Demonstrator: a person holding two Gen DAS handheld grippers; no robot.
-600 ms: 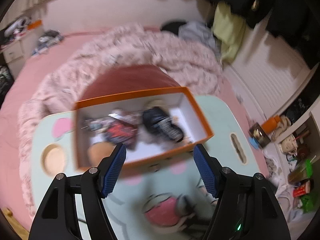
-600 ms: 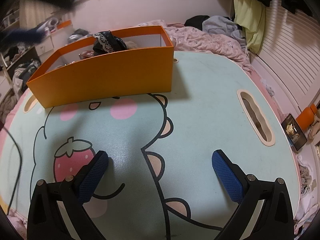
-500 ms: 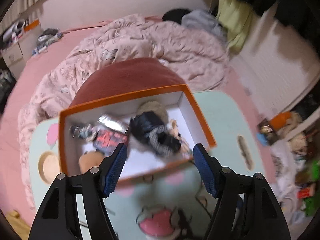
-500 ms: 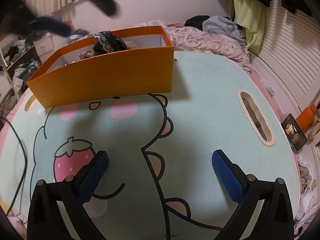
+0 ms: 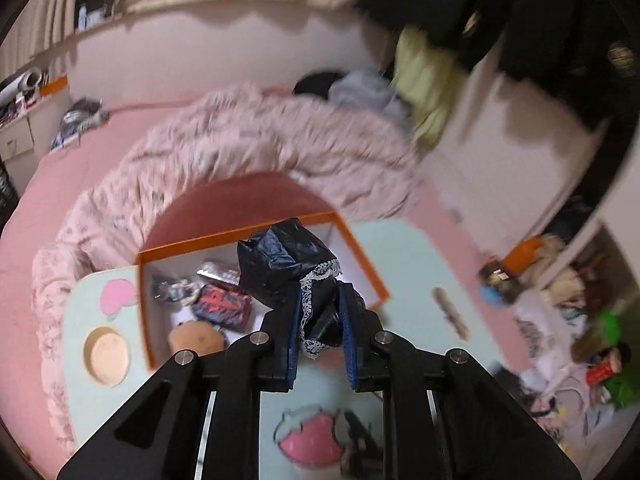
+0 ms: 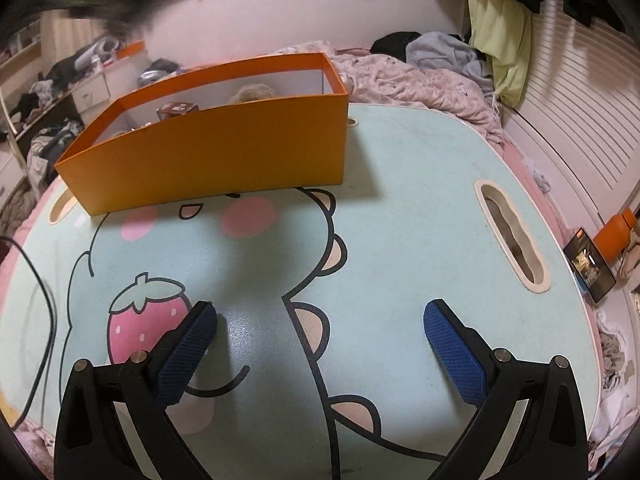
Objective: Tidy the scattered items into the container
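Left gripper (image 5: 322, 334): pressed nearly together, pinching a black glossy fabric piece with white lace trim (image 5: 294, 266) between its blue pads.

Held item, place: the fabric piece hangs in the air over the right half of the orange open-topped cardboard box (image 5: 362, 258), its bulk bunched up beyond the fingertips and a lace edge trailing down between the pads.

Held item, axis: crumpled, but its longer run lies roughly along the gripper's own pointing line, from the pinch out toward the far side of the box.

Key relation: the box opening lies directly below and ahead of the left gripper, which tilts downward toward it; by my judgement a lowering and release would drop the fabric inside.

Box, axis: its long side runs left to right across the pale green cartoon-printed table (image 6: 408, 184); it stands on the table's far-left part.

Box contents: a red-patterned packet (image 5: 220, 304), a round tan plush thing (image 5: 196, 338) and some blurred small items lie on the left part of the white floor.

Right gripper (image 6: 320, 354): spread wide, holding nothing, poised low over the table's near side, well apart from the box (image 6: 208, 160).

Nearer hand: the left, plainly.

Table surface: no loose items show in the right wrist view.
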